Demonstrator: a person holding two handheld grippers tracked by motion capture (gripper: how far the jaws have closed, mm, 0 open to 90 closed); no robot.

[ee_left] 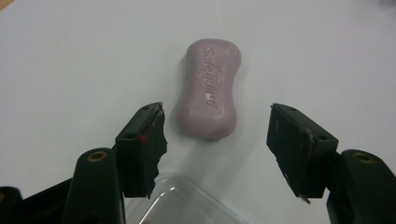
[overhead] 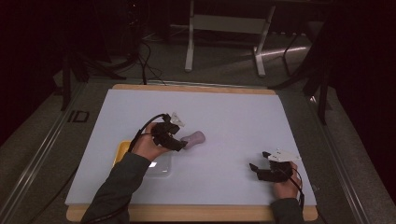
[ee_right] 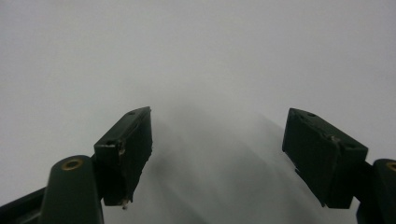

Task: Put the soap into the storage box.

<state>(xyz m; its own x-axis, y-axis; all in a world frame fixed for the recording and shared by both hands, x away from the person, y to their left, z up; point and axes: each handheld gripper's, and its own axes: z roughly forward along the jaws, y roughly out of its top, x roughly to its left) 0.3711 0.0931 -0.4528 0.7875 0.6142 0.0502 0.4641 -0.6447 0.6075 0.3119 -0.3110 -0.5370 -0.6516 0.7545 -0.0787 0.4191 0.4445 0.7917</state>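
A lilac bar of soap (ee_left: 208, 88) lies flat on the white table sheet, stamped side up; in the high view the soap (overhead: 194, 138) sits near the table's middle. My left gripper (ee_left: 217, 135) is open just short of the bar, its jaws spread wider than the soap, nothing between them. From above, the left gripper (overhead: 180, 143) points right at the soap's near end. My right gripper (ee_right: 219, 154) is open over bare sheet, and in the high view the right gripper (overhead: 259, 161) rests near the front right.
A clear plastic lid (ee_left: 187, 200) sits under the left gripper, over a yellow soap dish (overhead: 122, 152) by the left forearm. The white sheet (overhead: 233, 116) covers a wooden tabletop (overhead: 196, 213). Table legs and cables stand on the dark floor beyond.
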